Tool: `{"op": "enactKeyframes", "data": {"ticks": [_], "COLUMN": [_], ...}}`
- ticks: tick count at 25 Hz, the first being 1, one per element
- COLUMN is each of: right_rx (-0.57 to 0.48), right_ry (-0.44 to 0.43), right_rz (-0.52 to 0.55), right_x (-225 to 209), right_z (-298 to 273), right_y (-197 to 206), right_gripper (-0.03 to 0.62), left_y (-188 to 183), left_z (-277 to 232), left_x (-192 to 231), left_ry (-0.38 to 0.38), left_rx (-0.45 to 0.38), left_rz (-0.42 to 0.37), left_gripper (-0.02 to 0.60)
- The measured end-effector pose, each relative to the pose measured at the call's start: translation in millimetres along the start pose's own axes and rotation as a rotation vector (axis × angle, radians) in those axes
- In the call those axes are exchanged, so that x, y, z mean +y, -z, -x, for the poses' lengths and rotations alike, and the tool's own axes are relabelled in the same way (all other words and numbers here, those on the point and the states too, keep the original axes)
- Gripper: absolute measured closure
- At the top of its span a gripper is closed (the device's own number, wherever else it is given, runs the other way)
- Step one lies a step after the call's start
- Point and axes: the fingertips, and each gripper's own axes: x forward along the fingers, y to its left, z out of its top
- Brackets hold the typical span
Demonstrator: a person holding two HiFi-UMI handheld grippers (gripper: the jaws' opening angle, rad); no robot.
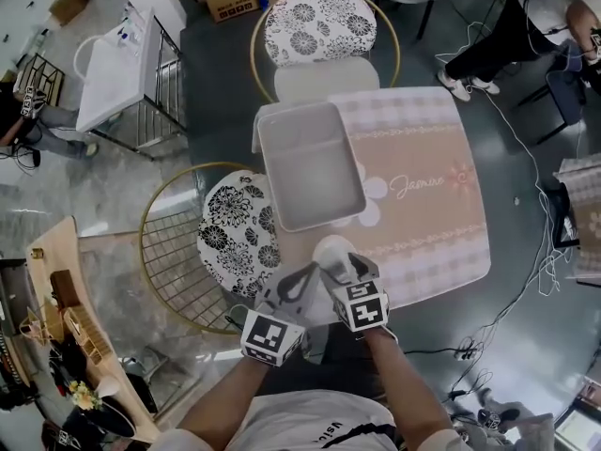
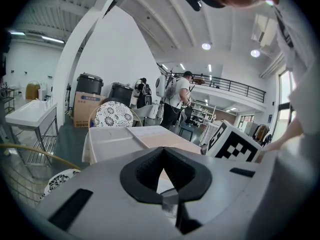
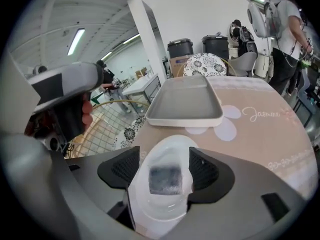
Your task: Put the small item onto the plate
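Small item [image 3: 165, 180], clamped in right gripper [image 3: 165, 159] at the table's [image 1: 423, 224] near edge; plate [image 3: 185, 104] lies straight ahead (left gripper [image 2: 167, 196] closed, empty).

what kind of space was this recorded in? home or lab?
Probably a lab or workshop hall staged as a dining spot: high ceiling with a mezzanine railing, cables across the floor, and a clothed table with floral chairs.

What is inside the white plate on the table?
Nothing: in the head view the plate shows its whole floor bare, no part covered. The small item is outside it, clamped in the right gripper.
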Motion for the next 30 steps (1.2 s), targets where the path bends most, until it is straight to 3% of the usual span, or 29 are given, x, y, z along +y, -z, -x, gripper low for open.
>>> {"op": "enactKeyframes", "data": {"ticks": [8,10,12,13,22,30], "right_rx": [-0.158,-0.210,-0.259,-0.282,-0.482,-0.620], "right_ry": [-0.121,-0.125,-0.100,-0.090,-0.124,-0.108], "right_rz": [-0.077,-0.077,-0.065,-0.058,-0.126,-0.091], "right_x": [28.5,34.2,36.1,37.6,73.7,102.7], "right_z": [70.3,91.3,111.5,120.6,208.8,265.5], "right_y": [-47.6,-60.9,-74.7,-81.4,-123.6,-153.3], "right_gripper": [0.287,0.356,0.518,0.530,0.568,0.579], "left_y": [-34.6,-46.2,-58.1,-64.8,-121.9,-155.2], "left_z": [23.3,29.3,35.6,39.0,83.3,114.4], "left_x": [-19.6,-27.1,-34.2,-37.5,-71.5,-92.0], "left_ry": [-0.017,-0.013,-0.005,0.004,0.067,0.104], "left_rx": [0.047,0.050,0.048,0.043,0.027,-0.025], "left_rz": [0.025,0.026,0.024,0.026,0.051,0.080], "left_gripper": [0.577,0.577,0.577,0.577,0.577,0.577]}}
